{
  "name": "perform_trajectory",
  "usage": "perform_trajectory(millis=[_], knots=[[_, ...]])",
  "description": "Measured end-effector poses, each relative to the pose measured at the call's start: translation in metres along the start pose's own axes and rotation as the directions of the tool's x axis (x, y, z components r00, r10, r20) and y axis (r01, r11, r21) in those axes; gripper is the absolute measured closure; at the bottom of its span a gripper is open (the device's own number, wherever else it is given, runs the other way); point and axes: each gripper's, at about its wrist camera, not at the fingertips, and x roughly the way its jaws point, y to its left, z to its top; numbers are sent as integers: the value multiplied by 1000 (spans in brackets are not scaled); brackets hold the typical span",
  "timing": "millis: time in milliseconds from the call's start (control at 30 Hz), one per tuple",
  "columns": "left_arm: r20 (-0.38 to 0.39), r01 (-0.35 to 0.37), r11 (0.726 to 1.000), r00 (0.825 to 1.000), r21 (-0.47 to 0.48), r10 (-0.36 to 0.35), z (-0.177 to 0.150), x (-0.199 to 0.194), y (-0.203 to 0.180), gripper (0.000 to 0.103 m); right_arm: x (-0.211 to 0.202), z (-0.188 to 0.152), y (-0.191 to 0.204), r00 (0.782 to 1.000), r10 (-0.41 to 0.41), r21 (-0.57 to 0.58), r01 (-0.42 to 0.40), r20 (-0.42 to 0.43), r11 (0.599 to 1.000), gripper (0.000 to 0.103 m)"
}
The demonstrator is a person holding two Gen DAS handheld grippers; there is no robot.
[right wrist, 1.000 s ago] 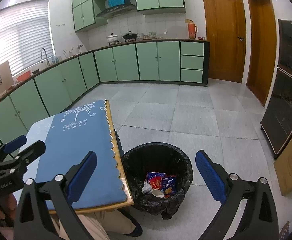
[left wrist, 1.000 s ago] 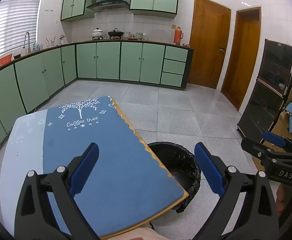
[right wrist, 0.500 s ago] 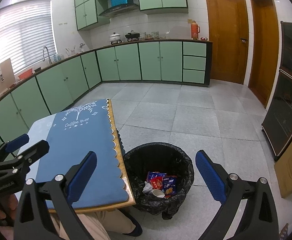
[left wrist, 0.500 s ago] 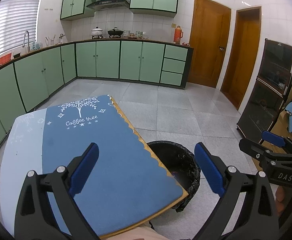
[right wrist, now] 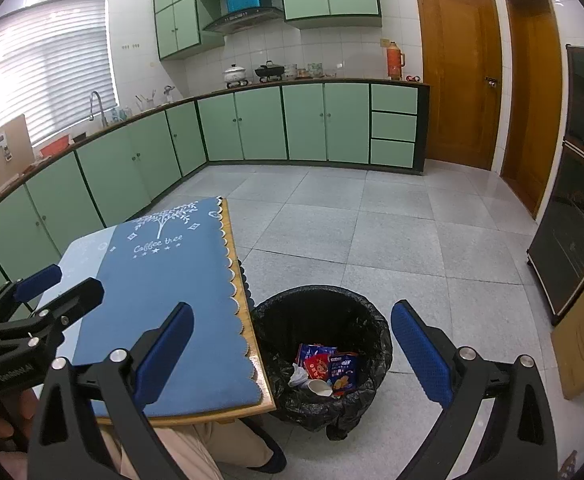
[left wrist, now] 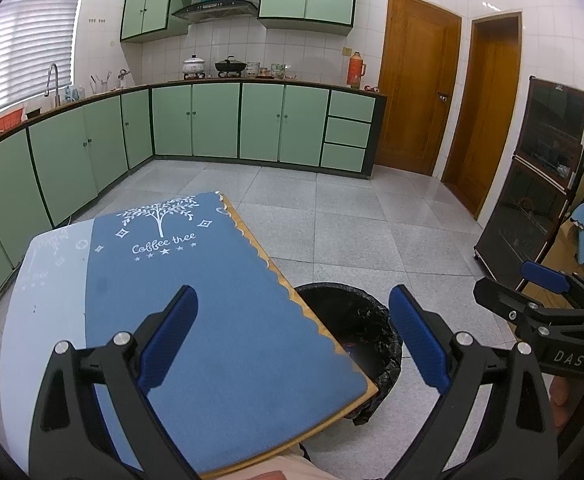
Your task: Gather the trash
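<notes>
Left wrist view: left tongs (left wrist: 292,332) spread wide, nothing between the pads, hanging over the near right part of the bench (left wrist: 320,328). Blue mat (left wrist: 196,300) covers most of the top, no loose trash visible anywhere on it. Black-lined trash bin (left wrist: 372,320) on the floor just right of the bench's near right corner, half hidden by the edge. Right tongs (left wrist: 548,292) visible at far right of the view, held over the floor, a fingertip showing under the handle; from this angle cannot tell jaw gap well.

Right wrist view: right tongs (right wrist: 292,344) also wide open and empty, aimed down at the trash bin (right wrist: 376,320). Trash (right wrist: 328,372) sits at the bottom of the liner: coloured snack wrappers, a crumpled white bit, a small paper cup. Left tongs (right wrist: 48,288) at left edge over the blue mat (right wrist: 164,292). Bench (right wrist: 262,376) top bare of rubbish here too. Floor tiles around the bin look clean.

Judgement: collecting step looks finished or nearly so, everything seen is inside the bin. Next move probably calls for a scan for stragglers under or behind the bench; otherwise, gathering the liner rim would need both tongs pinching thin, slippery plastic at opposite sides.
</notes>
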Motion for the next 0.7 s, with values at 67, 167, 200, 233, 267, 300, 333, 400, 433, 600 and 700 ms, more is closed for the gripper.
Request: perform_trajectory(millis=[67, 167, 200, 233, 267, 300, 333, 400, 433, 600, 700], knots=[[1, 0, 1000, 1000, 1, 0, 0, 0, 0, 10, 0, 1, 0, 1000, 1, -2, -1, 2, 1000, 6], [2, -1, 1000, 1000, 2, 1, 0, 0, 0, 10, 1, 1, 0, 1000, 1, -3, -1, 3, 1000, 6], [2, -1, 1000, 1000, 2, 1, 0, 0, -1, 10, 1, 1, 0, 1000, 1, -3, -1, 3, 1000, 6], [3, -1, 1000, 1000, 2, 1, 1, -1, 0, 10, 1, 1, 0, 1000, 1, -4, -1, 3, 1000, 6], [3, -1, 1000, 1000, 2, 1, 1, 0, 0, 10, 1, 1, 0, 1000, 1, -5, -1, 3, 1000, 6], [3, -1, 1000, 1000, 2, 1, 2, -1, 1, 10, 1, 1, 0, 1000, 1, -5, -1, 2, 1000, 6], [4, -2, 1000, 1000, 2, 2, 2, -1, 1, 10, 1, 1, 0, 1000, 2, -4, -2, 2, 1000, 6], [4, -1, 1000, 1000, 3, 1, 2, -1, 1, 10, 1, 1, 0, 1000, 1, -4, -1, 3, 1000, 6], [3, -1, 1000, 1000, 2, 1, 2, -1, 1, 10, 1, 1, 0, 1000, 2, -6, -2, 3, 1000, 6], [3, -2, 1000, 1000, 3, 2, 1, -1, 0, 10, 2, 2, 0, 1000, 2, -6, -2, -1, 1000, 6], [3, 0, 1000, 1000, 2, 0, 1, -1, 0, 10, 2, 2, 0, 1000, 2, -7, -2, -1, 1000, 6]])
